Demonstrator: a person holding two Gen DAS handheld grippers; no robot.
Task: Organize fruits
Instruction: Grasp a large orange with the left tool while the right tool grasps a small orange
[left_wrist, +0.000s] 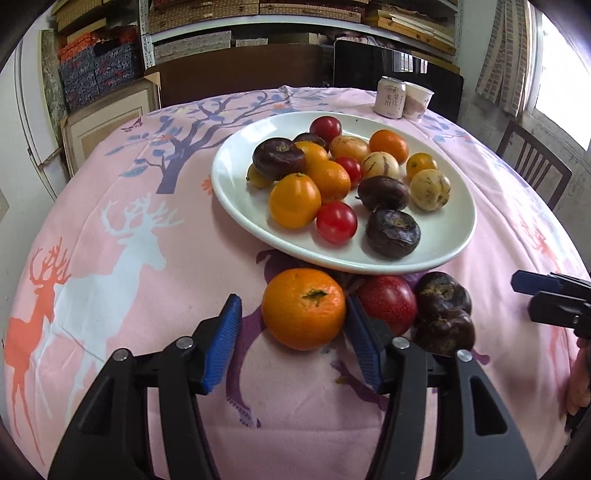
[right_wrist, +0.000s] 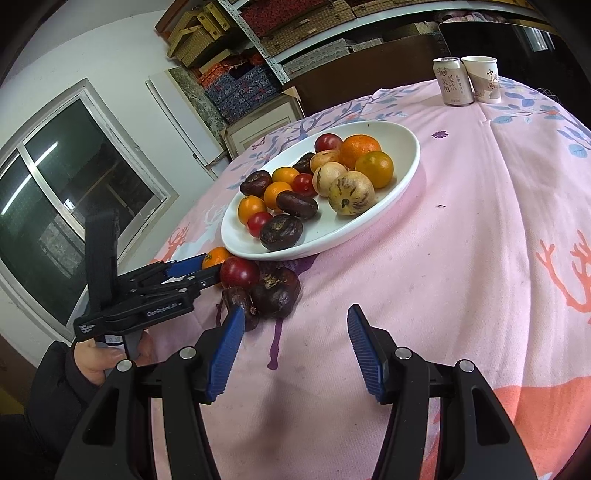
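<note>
Step in hand: pickup of a loose orange (left_wrist: 303, 308) from the worktop (left_wrist: 147, 258), judged from how your left hand-held gripper (left_wrist: 291, 343) straddles it. Jaws stand apart; the right pad looks to touch the orange's flank, the left pad shows a clear gap, so no clamp yet. No earlier view is to hand, so the rest is read from this moment alone.

Location: orange lies on the cloth just off the plate (left_wrist: 236, 192) rim at 6 o'clock, with a red plum-like fruit (left_wrist: 388, 304) touching it at 3 o'clock and two dark, wrinkled fruits (left_wrist: 443, 314) beyond that.

Right hand-held gripper (right_wrist: 295, 354): jaws apart, nothing between them, over bare cloth near the dark fruits, which sit at its 11 o'clock.

Next move, as a judgement: you will need to centre the left jaws on the orange, close until both pads bear, then lift over the rim without nudging the red fruit.

Materials:
- Orange: round, glossy, pitted peel, green stem scar on top; firm, likely to roll.
- Plate: white glazed ceramic, oval, shallow; already holds oranges, small red tomatoes, dark fruits and pale striped ones.
- Cloth: soft pink fabric, deer and tree print, slightly rumpled.
- Pads: blue, ribbed.
</note>
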